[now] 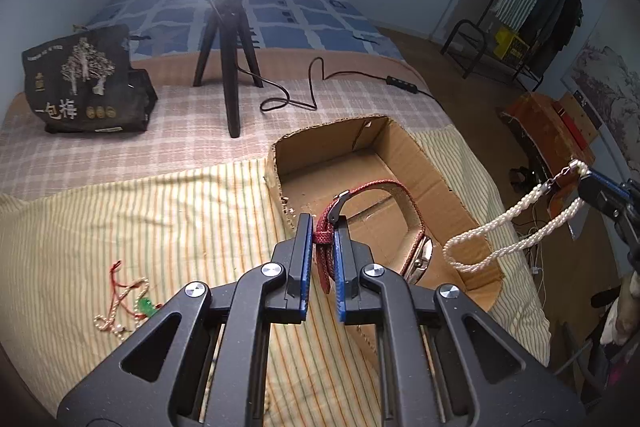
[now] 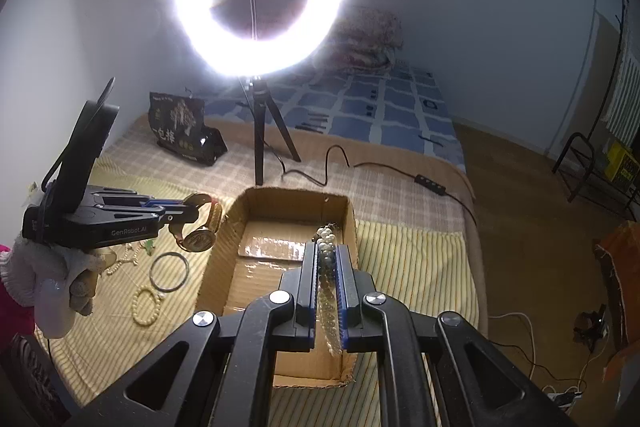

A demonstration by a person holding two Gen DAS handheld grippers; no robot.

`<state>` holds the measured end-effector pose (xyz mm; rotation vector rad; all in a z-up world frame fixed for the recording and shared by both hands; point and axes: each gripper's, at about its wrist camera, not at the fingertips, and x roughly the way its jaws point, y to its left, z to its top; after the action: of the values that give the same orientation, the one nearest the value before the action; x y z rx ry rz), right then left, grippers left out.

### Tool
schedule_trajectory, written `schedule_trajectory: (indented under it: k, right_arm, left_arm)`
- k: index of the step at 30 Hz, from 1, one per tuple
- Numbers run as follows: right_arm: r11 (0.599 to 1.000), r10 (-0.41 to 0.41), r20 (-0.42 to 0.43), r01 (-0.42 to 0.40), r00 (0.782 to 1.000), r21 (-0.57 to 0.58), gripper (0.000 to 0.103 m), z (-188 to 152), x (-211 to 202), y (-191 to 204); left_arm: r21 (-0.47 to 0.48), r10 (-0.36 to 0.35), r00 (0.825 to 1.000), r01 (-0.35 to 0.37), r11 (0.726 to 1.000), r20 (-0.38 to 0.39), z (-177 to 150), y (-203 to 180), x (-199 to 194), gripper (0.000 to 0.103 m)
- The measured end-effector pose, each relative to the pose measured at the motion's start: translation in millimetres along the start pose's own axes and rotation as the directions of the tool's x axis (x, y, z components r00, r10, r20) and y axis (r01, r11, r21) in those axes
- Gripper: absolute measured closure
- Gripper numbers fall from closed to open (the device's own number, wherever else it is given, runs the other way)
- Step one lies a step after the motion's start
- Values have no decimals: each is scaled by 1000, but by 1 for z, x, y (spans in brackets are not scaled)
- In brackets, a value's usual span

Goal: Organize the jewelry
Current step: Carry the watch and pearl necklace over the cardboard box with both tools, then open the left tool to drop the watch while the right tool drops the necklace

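Note:
My left gripper (image 1: 322,221) is shut on the red strap of a wristwatch (image 1: 423,259), which hangs over the open cardboard box (image 1: 332,129). In the right wrist view the same gripper (image 2: 191,209) holds the watch (image 2: 199,237) at the box's left wall (image 2: 224,227). My right gripper (image 2: 326,246) is shut on a white pearl necklace (image 2: 329,241) above the box. From the left wrist view that gripper (image 1: 592,187) is at the far right, and the pearl necklace (image 1: 500,227) droops in a loop toward the box's right corner.
Loose on the striped cloth left of the box lie a metal bangle (image 2: 170,271), a bead bracelet (image 2: 146,307) and a red-string piece with a green pendant (image 1: 132,301). A ring light on a tripod (image 1: 230,67), its cable (image 1: 304,95) and a black bag (image 1: 86,83) stand behind.

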<state>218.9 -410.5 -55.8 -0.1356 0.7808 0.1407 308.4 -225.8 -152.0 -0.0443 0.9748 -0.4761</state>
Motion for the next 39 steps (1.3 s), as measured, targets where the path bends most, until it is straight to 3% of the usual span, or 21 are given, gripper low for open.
schedule_trajectory:
  k: [16, 17, 18, 21, 24, 30, 39]
  right_arm:
    - [999, 37, -72, -34, 997, 41, 96, -23, 39, -8]
    - [998, 41, -73, -38, 997, 41, 92, -25, 39, -8]
    - [998, 42, -71, -39, 997, 41, 79, -25, 39, -8]
    - [998, 49, -65, -46, 997, 39, 47, -26, 35, -6]
    - [999, 39, -53, -37, 998, 34, 22, -29, 31, -2]
    - [997, 47, -40, -44, 998, 58, 14, -31, 26, 4]
    - [998, 14, -37, -12, 999, 54, 12, -29, 16, 13]
  left_arm:
    - [3, 22, 999, -22, 1000, -46, 0, -6, 37, 95]
    - [0, 24, 999, -24, 1000, -45, 0, -6, 37, 90]
    - [-2, 20, 999, -20, 1000, -46, 1, -6, 38, 88]
    - [7, 20, 999, -20, 1000, -45, 1, -7, 36, 63]
    - [15, 24, 999, -24, 1000, -23, 2, -7, 29, 59]
    - [17, 29, 999, -29, 999, -15, 3, -1, 17, 59]
    - [13, 34, 999, -34, 999, 10, 0, 9, -7, 59]
